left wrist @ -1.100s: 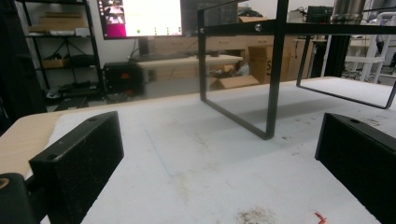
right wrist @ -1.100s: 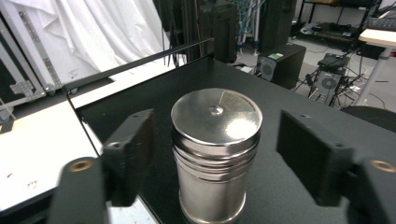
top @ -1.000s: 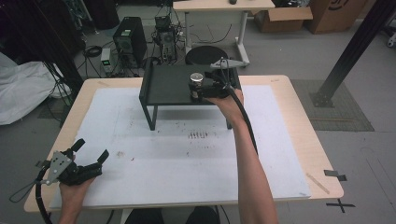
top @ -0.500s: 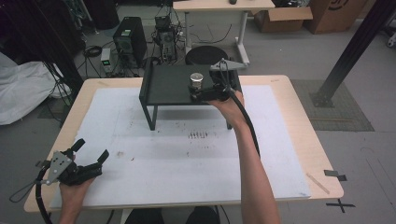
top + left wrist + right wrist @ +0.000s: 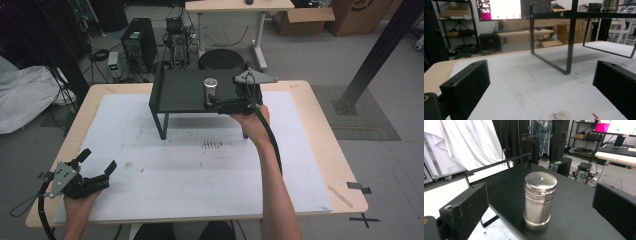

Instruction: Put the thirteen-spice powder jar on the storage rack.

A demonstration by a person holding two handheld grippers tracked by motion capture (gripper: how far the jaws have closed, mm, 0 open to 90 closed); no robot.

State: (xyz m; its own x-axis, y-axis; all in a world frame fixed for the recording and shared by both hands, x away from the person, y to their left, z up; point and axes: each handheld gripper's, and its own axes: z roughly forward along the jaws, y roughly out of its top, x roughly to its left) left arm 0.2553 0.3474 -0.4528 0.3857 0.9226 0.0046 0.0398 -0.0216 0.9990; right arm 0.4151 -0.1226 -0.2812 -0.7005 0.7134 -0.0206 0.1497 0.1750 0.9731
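— Standing upright on the black shelf (image 5: pixel 185 95), the steel canister (image 5: pixel 210 90) sits near the shelf's right front edge. That is how I see it from the high view. In the right gripper view the canister (image 5: pixel 540 200) rises straight from the dark top, lid up, between my two jaws but touching neither.

— And the right gripper?

— My right gripper (image 5: pixel 220 103) is level with the shelf top, just beside the canister. Its jaws have just been opening and now stand wide, with clear gaps to the canister on both sides. Nothing is held.

— What about your other hand?

— My left gripper (image 5: pixel 95 165) rests low at the near left corner of the table (image 5: pixel 320 125), well apart from the shelf. Its jaws are spread wide and empty. The left gripper view looks along the white mat (image 5: pixel 531 85) toward the shelf's thin black legs (image 5: pixel 570 42).

— Beyond the table?

— A round black stool (image 5: pixel 221 60) stands just behind it, and a computer tower (image 5: pixel 137 42) sits on the floor farther back.
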